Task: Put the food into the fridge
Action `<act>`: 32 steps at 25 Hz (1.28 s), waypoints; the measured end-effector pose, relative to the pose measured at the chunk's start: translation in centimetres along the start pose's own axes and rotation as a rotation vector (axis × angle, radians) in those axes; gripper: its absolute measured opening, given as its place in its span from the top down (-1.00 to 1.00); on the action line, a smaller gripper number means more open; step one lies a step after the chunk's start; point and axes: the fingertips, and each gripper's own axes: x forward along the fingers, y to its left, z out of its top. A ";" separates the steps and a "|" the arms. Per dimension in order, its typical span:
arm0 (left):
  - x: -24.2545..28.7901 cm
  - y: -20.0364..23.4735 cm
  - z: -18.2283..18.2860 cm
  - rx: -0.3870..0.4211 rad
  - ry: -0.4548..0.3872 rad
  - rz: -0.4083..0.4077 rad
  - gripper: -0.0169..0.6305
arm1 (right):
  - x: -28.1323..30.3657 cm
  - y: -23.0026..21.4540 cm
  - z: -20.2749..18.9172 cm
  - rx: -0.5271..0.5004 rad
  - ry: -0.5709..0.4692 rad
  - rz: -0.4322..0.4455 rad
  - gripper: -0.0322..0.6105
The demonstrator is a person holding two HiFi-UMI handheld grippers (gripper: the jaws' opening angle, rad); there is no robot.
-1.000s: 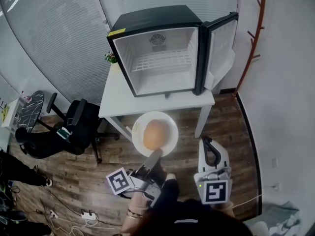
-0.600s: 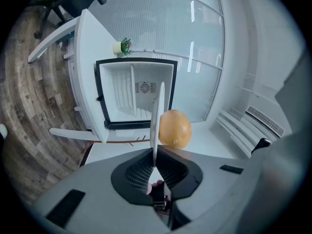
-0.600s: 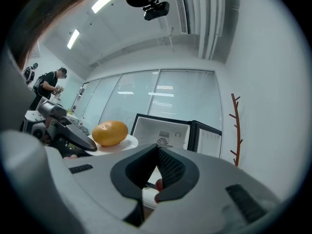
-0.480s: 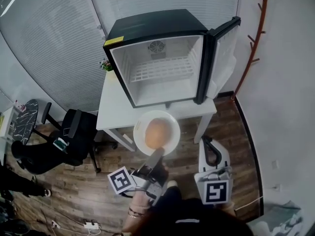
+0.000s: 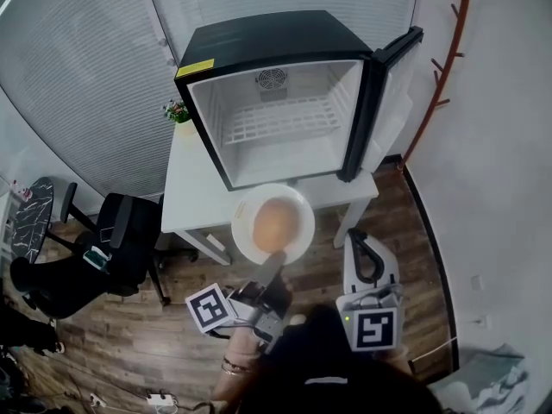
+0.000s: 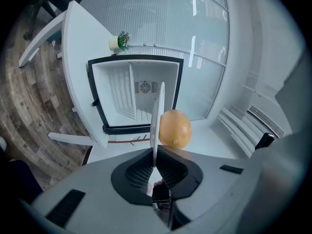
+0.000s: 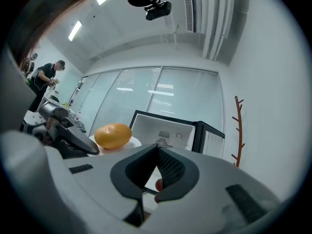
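Left hand-held gripper (image 5: 274, 261) has its jaws clamped on the near rim of a white plate (image 5: 244, 231), holding it out level, w/ one fruit (image 5: 274, 224) sitting approx. mid-plate. In the left gripper view the plate (image 6: 157, 116) shows edge-on, pinched btwn the dark ribbed pads, fruit (image 6: 174, 128) just to its right. Fruit is round-to-oval, orange-yellow, smooth matte skin w/ a small dot-like dimple at one end; no cuts or wrapping visible. Plate hangs in the air over the near edge of the white bench (image 5: 185, 188), just in front of the fridge (image 5: 259, 37), not inside it. Fridge is a small black unit on the bench, white interior, one white wire shelf (image 5: 285, 119), fan grille on the back wall, door (image 5: 392, 93) swung open to the right. Right hand-held gripper (image 5: 358, 240) is held low on the right, near the person, jaws pressed together w/ nothing btwn them; its own view shows the fruit (image 7: 113, 135) off to the left. Small potted plant (image 5: 176, 110) at the bench's far left corner; black office chair (image 5: 112, 240) on the wood floor (image 5: 121, 343) to the left.
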 end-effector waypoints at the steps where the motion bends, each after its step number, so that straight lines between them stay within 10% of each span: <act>1: 0.1 0.0 0.2 0.003 0.001 -0.001 0.91 | 0.2 0.0 0.0 0.007 -0.001 -0.001 0.91; 32: 10.0 2.0 7.9 0.016 -0.043 0.043 0.91 | 11.9 -4.6 -2.1 0.046 -0.020 0.040 0.91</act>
